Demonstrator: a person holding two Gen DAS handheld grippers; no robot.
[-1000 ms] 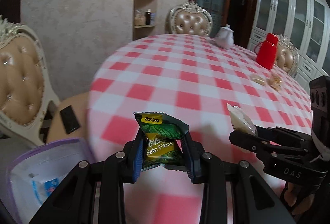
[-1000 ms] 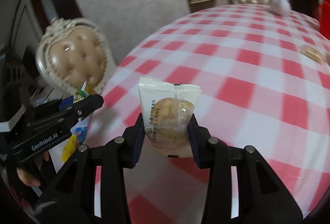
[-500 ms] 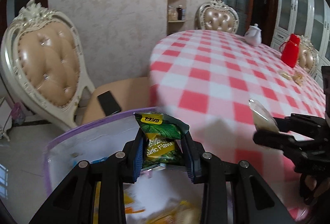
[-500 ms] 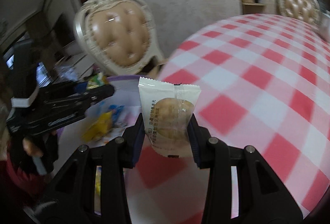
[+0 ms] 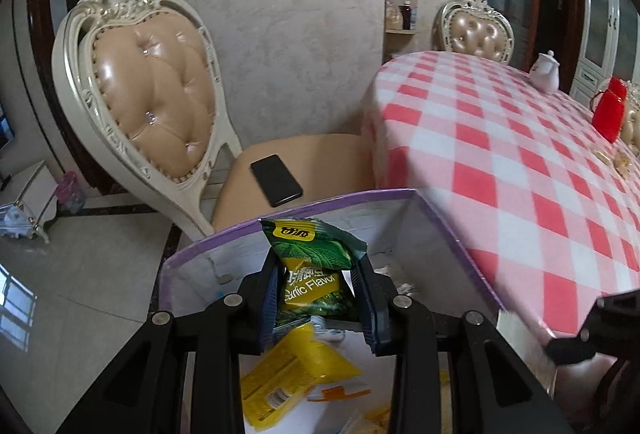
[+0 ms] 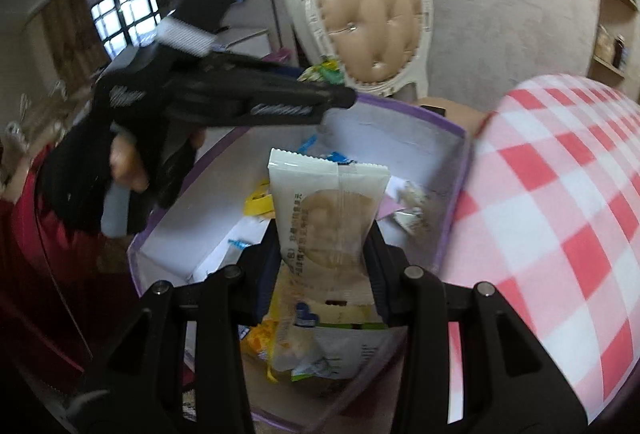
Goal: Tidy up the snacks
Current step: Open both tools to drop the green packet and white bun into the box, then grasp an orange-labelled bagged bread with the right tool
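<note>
Green packet (image 5: 316, 274): clamped between the jaws of the left gripper (image 5: 318, 308), held above the open box (image 5: 440, 234).
White packet (image 6: 328, 210): clamped between the jaws of the right gripper (image 6: 326, 266), also over the box, a round biscuit showing through its wrapper.
Box: white inside with a purple rim, standing just beside the edge of the table (image 5: 520, 162); already holds loose snacks, among them a yellow packet (image 5: 296, 370).
Step in hand: judged to be the drop-off, both packets carried to the box and not yet let go.
Next move: calls for parting each pair of jaws over a free patch of the box floor, the two grippers kept clear of one another.
Writing, green packet: "Garlic Flavor"; yellow logo patch above it, characters not readable.
Writing, white packet: small print down the left side, too fine to read.
Surroundings: checked red and white cloth on the table; padded chair (image 5: 152, 94) with a black phone (image 5: 276, 180) on its seat.
</note>
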